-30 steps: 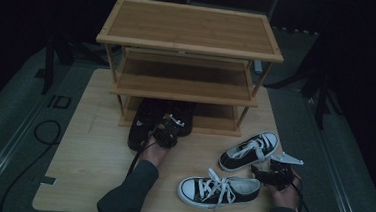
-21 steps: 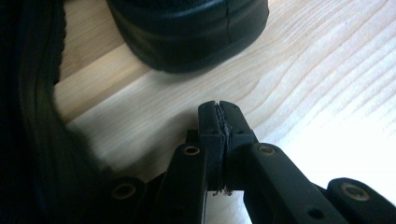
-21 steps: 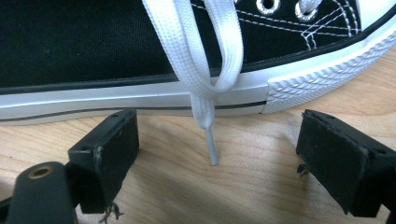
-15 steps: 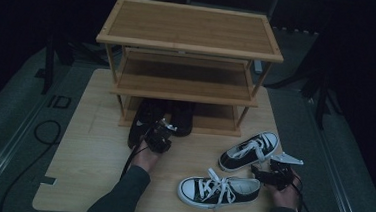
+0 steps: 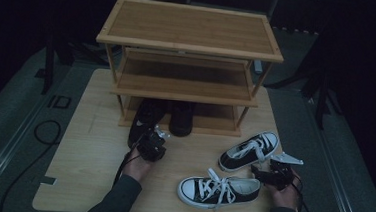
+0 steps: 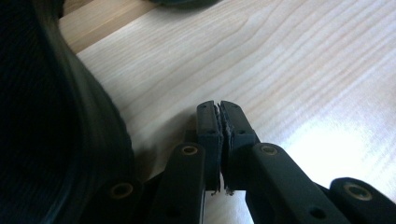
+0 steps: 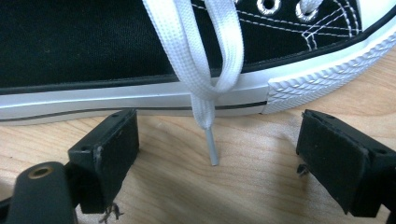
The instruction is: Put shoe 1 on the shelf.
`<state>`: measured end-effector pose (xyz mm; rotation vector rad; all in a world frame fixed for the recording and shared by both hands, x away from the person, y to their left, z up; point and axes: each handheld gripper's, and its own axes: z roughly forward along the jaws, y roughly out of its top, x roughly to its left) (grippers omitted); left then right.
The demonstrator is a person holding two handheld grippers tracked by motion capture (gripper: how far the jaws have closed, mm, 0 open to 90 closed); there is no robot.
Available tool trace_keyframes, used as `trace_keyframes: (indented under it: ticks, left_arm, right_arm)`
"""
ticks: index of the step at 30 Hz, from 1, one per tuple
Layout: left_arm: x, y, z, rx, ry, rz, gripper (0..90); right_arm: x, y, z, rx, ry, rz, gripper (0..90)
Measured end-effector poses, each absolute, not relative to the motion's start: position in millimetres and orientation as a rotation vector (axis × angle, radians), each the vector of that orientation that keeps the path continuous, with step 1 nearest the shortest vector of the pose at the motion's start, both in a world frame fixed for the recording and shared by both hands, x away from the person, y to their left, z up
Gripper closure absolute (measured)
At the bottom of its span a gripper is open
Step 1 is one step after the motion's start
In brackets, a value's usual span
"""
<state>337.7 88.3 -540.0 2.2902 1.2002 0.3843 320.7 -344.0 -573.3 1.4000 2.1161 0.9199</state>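
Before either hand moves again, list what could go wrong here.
1. The left gripper, shut and empty, sits right beside the black shoe; a nudge might skew it.
2. The right gripper is open with a loose lace between its jaws; closing may pinch the lace, not the sneaker, and drag it.

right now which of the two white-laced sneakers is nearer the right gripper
The near sneaker, lying along the table's front edge: its end sits right by the right gripper. The other sneaker lies farther back.
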Motion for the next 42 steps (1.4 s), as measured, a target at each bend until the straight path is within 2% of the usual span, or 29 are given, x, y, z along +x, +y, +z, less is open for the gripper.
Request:
trace_keyframes:
  ticks: [10, 18, 34, 42]
  left_arm:
    - [315.9, 114.3, -536.6, 2.283, 1.222, 0.412, 87.3]
    - [306.0, 145.6, -539.5, 2.269, 1.315, 0.437, 87.3]
    - [325.0, 177.0, -545.5, 2.212, 1.474, 0.466, 87.6]
    - [341.0, 180.2, -542.4, 2.25, 1.469, 0.48, 87.6]
  right_arm:
    - [320.7, -344.0, -573.3, 1.4, 2.116, 0.92, 13.1]
    - [320.7, -344.0, -573.3, 1.4, 2.116, 0.92, 13.1]
    - [320.7, -344.0, -573.3, 1.4, 2.116, 0.92, 13.0]
    - [320.7, -344.0, -573.3, 1.4, 2.116, 0.92, 13.1]
